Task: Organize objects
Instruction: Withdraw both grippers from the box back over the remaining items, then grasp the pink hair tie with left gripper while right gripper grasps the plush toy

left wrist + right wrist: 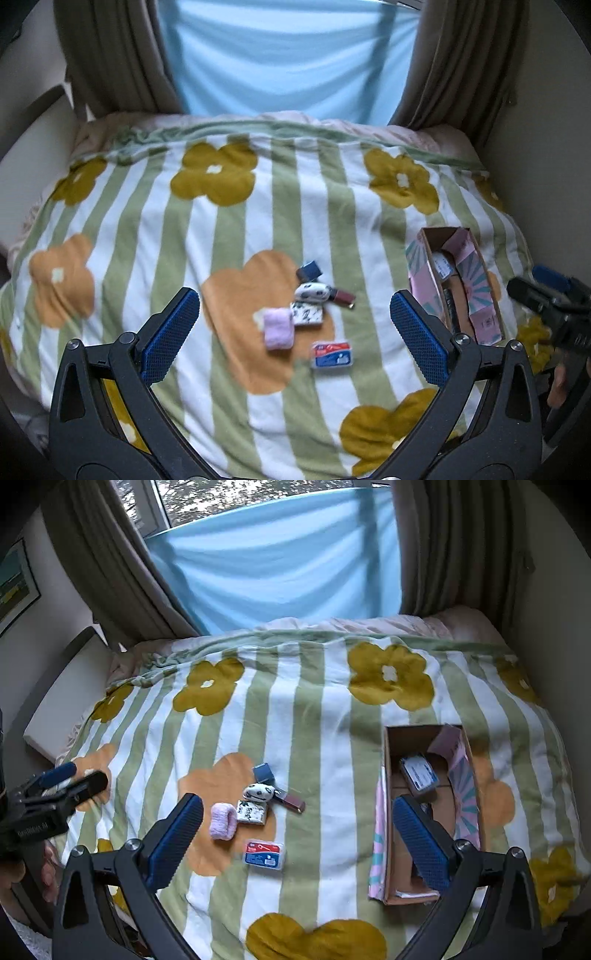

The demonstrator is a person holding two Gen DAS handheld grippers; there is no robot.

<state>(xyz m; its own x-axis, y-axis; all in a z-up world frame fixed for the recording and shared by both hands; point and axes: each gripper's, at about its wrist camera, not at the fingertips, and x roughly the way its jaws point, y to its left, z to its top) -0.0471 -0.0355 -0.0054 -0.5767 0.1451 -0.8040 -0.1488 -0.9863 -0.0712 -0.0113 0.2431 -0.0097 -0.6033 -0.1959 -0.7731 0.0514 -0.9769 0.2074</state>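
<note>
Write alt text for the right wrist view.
The open right gripper hovers over a flower-striped blanket where small items lie clustered, a pink scrunchie and red-and-blue case among them. A cardboard box holding items sits right.

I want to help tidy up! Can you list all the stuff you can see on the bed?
Soft lilac fabric roll: 1, lilac, on the blanket, left of the pile.
White patterned square packet: 1, white with dark print, beside the roll.
White spotted pouch: 1, white and black, behind the packet.
Dark blue small box: 1, farthest in the pile.
Maroon tube: 1, right of the pouch.
Red-and-blue flat plastic case: 1, nearest, apart.
Open pink cardboard box: 1, right side, items inside.
Striped flowered blanket: 1, green-white.
Left hand-held gripper: 1, open.
Right hand-held gripper: 1, open.
</note>
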